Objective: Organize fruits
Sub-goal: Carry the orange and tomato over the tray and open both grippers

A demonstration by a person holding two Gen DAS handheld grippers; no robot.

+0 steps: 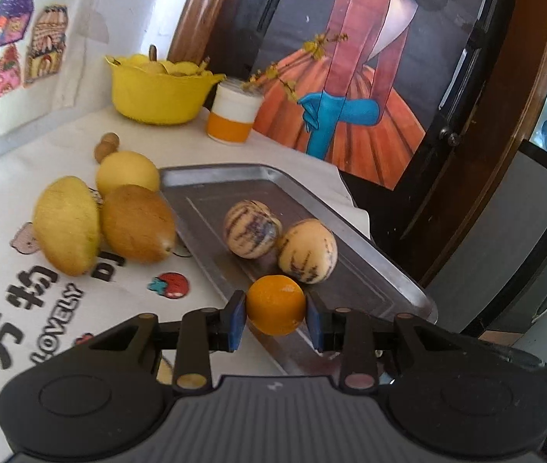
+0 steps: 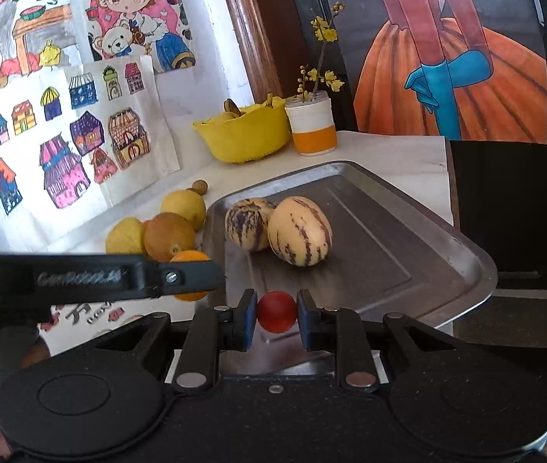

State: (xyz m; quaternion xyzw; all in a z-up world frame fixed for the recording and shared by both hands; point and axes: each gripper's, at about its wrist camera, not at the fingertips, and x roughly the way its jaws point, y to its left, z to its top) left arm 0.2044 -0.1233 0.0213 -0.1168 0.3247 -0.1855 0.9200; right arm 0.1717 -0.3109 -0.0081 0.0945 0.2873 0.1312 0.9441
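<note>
My left gripper [image 1: 275, 318] is shut on an orange [image 1: 275, 305] and holds it over the near edge of the steel tray [image 1: 369, 270]. Two striped pepino melons [image 1: 252, 228] [image 1: 307, 250] lie in the tray. My right gripper [image 2: 276, 316] is shut on a small red fruit [image 2: 276, 311] above the tray's near edge [image 2: 389, 231]. Both melons [image 2: 248, 223] [image 2: 299, 230] also show in the right wrist view. The left gripper [image 2: 180, 276] with the orange [image 2: 190, 256] crosses that view at the left. Three yellow-brown fruits [image 1: 134, 223] lie on the cloth left of the tray.
A yellow bowl [image 1: 157, 92] with peels and a white-orange cup [image 1: 233, 114] with a flower sprig stand at the back. Two small brown nuts [image 1: 106, 146] lie behind the fruits. Drawings cover the left wall. The table edge drops off right of the tray.
</note>
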